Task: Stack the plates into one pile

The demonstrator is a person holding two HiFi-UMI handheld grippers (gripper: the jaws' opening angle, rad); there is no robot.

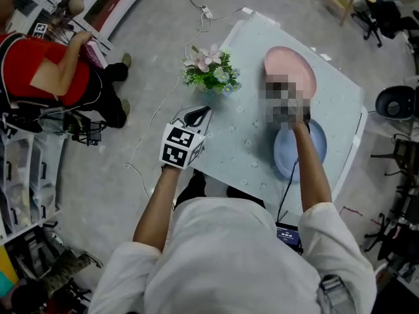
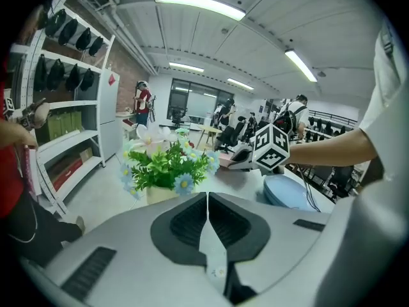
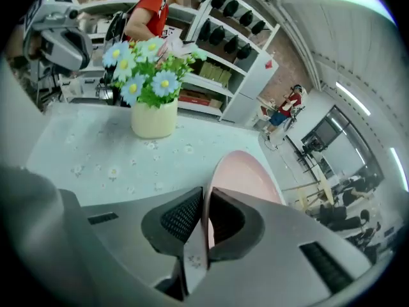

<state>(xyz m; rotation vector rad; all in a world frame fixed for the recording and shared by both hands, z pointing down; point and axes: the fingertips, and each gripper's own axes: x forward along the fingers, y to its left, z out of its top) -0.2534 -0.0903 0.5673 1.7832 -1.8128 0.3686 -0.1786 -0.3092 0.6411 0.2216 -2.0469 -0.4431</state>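
Pinching the pink plate (image 3: 248,171) by its near rim, the right gripper (image 3: 206,196) holds a stiff, smooth dish, probably slippery and breakable, so a deep rim grip suits it. The plate is on the table (image 1: 249,142), just beyond the blue plate (image 1: 315,146), which the right gripper view misses. The left gripper (image 2: 208,200) is pressed together, empty.

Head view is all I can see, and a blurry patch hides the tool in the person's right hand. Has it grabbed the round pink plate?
Observer: Yes. In the right gripper view the right gripper has its jaws clamped on the near rim of the round pink plate.
Operator: And the other tool, is it holding something?
Observer: No. The left gripper view shows the left gripper with its jaws together and nothing between them.
Operator: What are the flowers in?
Observer: A plain cream pot, standing on the pale flower-patterned table.
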